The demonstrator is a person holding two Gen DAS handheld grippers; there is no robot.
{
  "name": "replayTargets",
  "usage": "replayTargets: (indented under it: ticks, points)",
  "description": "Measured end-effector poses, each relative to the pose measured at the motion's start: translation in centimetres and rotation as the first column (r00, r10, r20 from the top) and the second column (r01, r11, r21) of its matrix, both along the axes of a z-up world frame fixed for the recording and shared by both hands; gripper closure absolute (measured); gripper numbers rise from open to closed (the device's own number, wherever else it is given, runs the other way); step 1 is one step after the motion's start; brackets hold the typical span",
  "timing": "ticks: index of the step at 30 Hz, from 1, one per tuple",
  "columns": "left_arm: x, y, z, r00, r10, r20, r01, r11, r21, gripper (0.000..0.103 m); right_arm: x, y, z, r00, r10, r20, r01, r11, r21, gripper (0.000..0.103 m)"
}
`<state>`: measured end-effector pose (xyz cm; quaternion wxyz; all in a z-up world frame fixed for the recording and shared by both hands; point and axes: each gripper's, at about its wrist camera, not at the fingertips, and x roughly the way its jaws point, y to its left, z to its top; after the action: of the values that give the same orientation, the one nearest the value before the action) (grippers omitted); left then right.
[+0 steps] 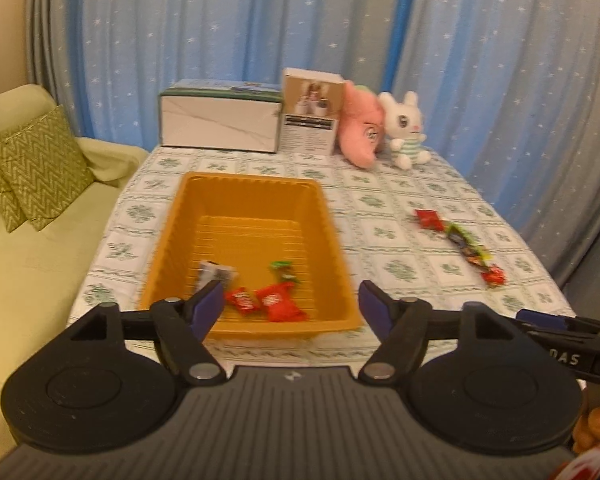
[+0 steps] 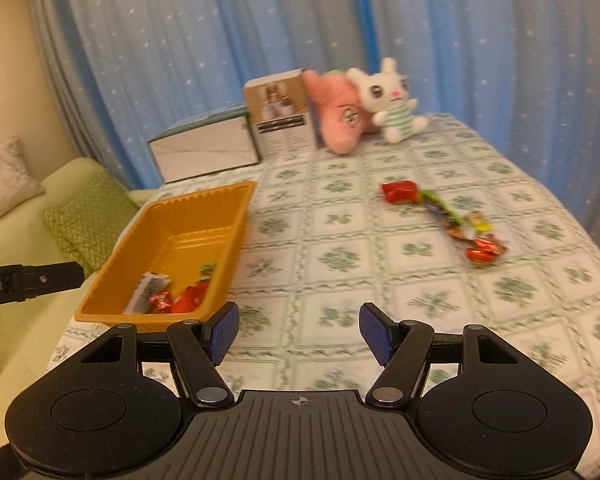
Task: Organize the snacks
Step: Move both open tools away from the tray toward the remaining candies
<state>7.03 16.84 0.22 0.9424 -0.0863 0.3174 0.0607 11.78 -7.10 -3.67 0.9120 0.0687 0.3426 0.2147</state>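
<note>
Left gripper (image 1: 291, 302) jaws spread, nothing between the pads, low centre of its frame over the near rim of the orange tray (image 1: 180, 216). Right gripper (image 2: 298, 328) jaws also spread and empty, over bare tablecloth (image 2: 340, 216), tray at left of that frame. In the tray's near end: two red wrapped candies (image 1: 274, 302), a green-wrapped one (image 1: 284, 270), a grey packet (image 1: 214, 274). Loose snacks (image 2: 444, 216) lie in a row on the cloth at right of frame, well apart from the tray: red packet (image 2: 399, 192) at the far end, mixed wrappers, red candy (image 2: 482, 254) at the near end. Far table edge: white box (image 1: 220, 120), brown box (image 1: 310, 114), pink plush (image 1: 360, 128), white bunny plush (image 1: 406, 132).
</note>
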Motion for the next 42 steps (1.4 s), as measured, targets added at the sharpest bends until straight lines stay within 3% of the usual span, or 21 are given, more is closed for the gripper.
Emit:
replayTargets:
  ticks: [7,19,42]
  points:
    - [-0.7,-4.8,0.8,0.998,-0.055,0.027,0.056,0.998,-0.011,0.019,-1.5,-4.6,0.9,0.996,-0.085,-0.001,0.085,0.996,0.013,0.037]
    - [0.6,-10.6,0.1,0.99,-0.138,0.022,0.139,0.99,-0.03,0.014,-2.2,-10.6,1.0,0.979,-0.206,-0.01,0.206,0.979,0.012,0.037]
    - [6.6,-15.8,-3.3,0.974,-0.22,-0.044,0.219,0.975,-0.039,0.013,2.4,-14.7,-2.3,0.97,-0.234,-0.068,0.233,0.972,-0.021,0.037]
